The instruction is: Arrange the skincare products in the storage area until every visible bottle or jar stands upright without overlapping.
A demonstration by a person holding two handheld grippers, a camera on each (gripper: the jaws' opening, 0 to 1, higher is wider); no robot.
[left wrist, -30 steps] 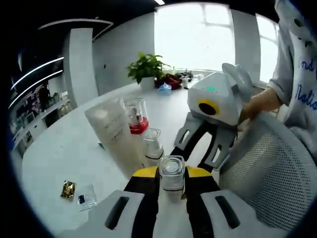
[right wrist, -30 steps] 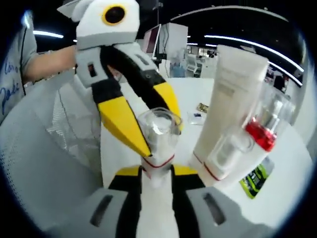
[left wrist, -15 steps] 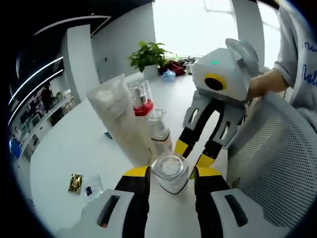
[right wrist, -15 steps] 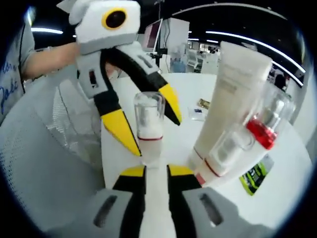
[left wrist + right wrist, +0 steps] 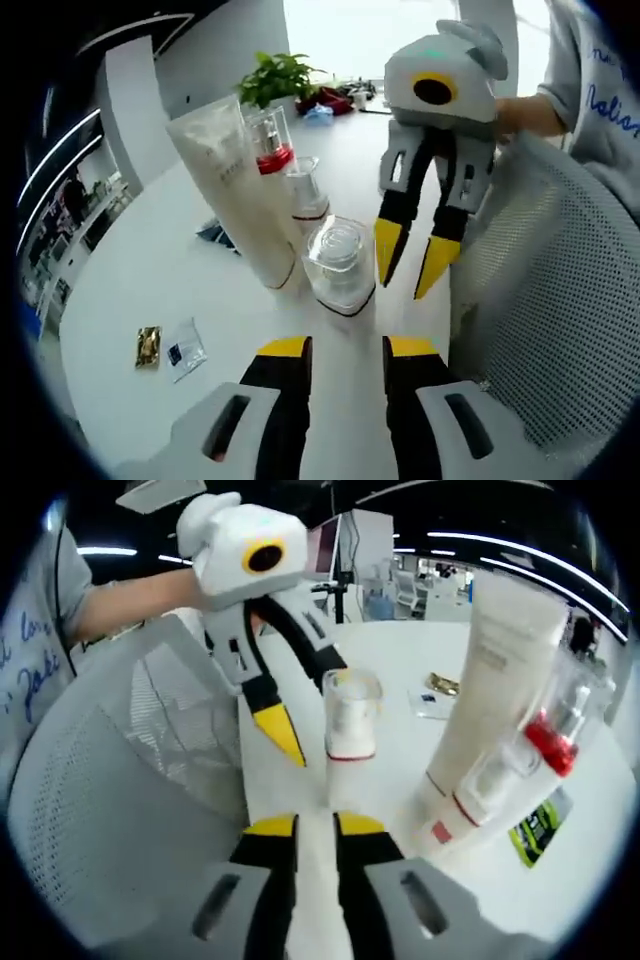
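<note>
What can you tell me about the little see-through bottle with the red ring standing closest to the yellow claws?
The small clear bottle stands upright on the white table. It looks like glass or plastic, with a see-through cap over a pale body and a thin red ring low down. Nothing holds it: the left gripper and the right gripper are both open and apart from it. It stands beside a tall white tube.

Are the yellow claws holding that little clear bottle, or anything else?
No, nothing is held. The small clear bottle stands on the table by itself. The left gripper and the right gripper are both open, with the bottle beyond their tips.
</note>
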